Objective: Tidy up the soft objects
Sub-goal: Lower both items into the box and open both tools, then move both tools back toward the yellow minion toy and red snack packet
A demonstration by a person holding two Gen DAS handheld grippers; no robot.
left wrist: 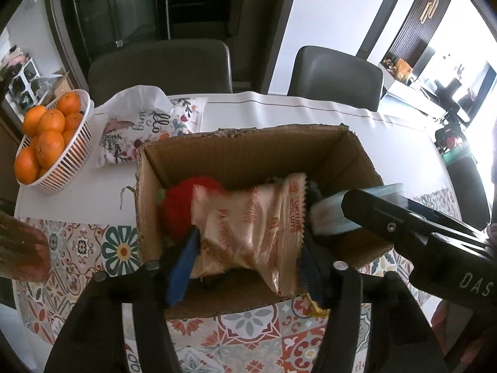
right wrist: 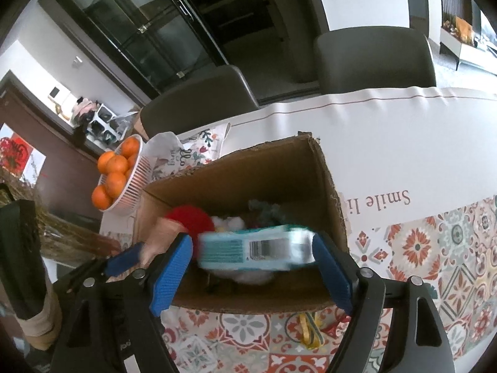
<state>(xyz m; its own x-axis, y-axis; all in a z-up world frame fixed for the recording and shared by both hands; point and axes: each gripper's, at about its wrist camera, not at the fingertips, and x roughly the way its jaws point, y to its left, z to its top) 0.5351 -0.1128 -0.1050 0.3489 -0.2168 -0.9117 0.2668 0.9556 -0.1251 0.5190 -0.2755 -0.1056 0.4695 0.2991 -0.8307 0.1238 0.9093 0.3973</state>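
From the left wrist, the left gripper (left wrist: 248, 248) is clamping a crinkly, glossy peach snack packet (left wrist: 248, 233) with serrated ends between its ribbed blue pads, holding it over the open corrugated cardboard box (left wrist: 248, 152). A fuzzy red ball (left wrist: 180, 208) is sitting in the box's left corner, and the right gripper (left wrist: 348, 211) is reaching in from the right with a teal pack. A white slatted basket (left wrist: 62, 171) of oranges (left wrist: 49, 143) is sitting on the table to the left. From the right wrist, the right gripper (right wrist: 251, 248) is gripping a flat, soft teal tissue pack (right wrist: 257, 250) with a barcode, blurred, above the box (right wrist: 267, 168), where white fluff (right wrist: 228, 223) is lying beside the red ball (right wrist: 192, 220).
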